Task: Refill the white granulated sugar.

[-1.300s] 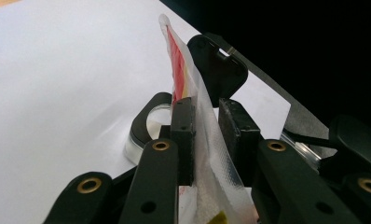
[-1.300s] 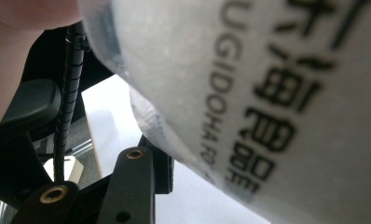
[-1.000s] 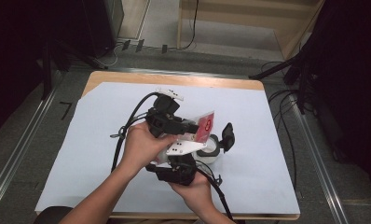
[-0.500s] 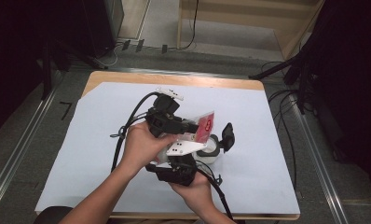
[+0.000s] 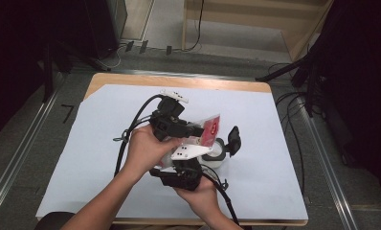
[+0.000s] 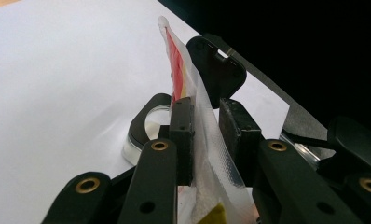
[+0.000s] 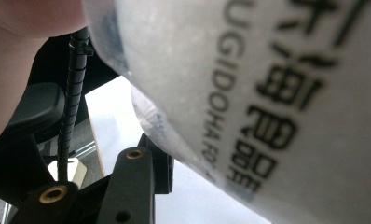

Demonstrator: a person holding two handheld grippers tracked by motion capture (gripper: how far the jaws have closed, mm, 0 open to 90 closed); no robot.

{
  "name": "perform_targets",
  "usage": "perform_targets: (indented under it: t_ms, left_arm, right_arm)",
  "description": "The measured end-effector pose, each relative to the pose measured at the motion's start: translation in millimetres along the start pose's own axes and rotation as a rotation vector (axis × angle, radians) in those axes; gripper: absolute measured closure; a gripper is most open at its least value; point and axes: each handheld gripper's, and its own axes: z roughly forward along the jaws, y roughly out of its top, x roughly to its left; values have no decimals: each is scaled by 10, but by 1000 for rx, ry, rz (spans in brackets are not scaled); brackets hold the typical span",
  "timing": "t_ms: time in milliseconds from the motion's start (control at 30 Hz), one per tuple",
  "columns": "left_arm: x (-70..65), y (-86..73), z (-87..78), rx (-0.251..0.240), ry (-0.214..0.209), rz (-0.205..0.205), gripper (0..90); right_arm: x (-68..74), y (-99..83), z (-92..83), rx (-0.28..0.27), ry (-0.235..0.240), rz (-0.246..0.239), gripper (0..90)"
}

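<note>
Item: clear plastic packet [image 5: 209, 130] with red print, held upright over the middle of the table [image 5: 107, 110], just left of a black-rimmed round container [image 5: 220, 149] with its hinged lid [image 5: 233, 140] raised.

My left gripper [image 5: 194, 130]: in my left hand [image 5: 145, 149]; jaws apart, the packet [image 6: 197, 126] standing between them against the left pad, a gap to the right pad; container [image 6: 148, 122] and lid [image 6: 217, 70] beyond.

My right gripper [image 5: 181, 173]: near side, in my right hand [image 5: 200, 190], just under the left one; one jaw visible, packet [image 7: 267, 93] with black lettering close against the lens; jaw state cannot be told
</note>
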Motion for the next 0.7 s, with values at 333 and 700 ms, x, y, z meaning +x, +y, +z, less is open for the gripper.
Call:
perform_targets:
  t_ms: [333,700]
  left_arm:
    - [-5,1,-2,3,6,5,763]
    - [-9,2,0,2,5,4,764]
  right_arm:
    - [1,-1,3,-1,-1,0,634]
    - [2,-2,1,-2,-3,0,635]
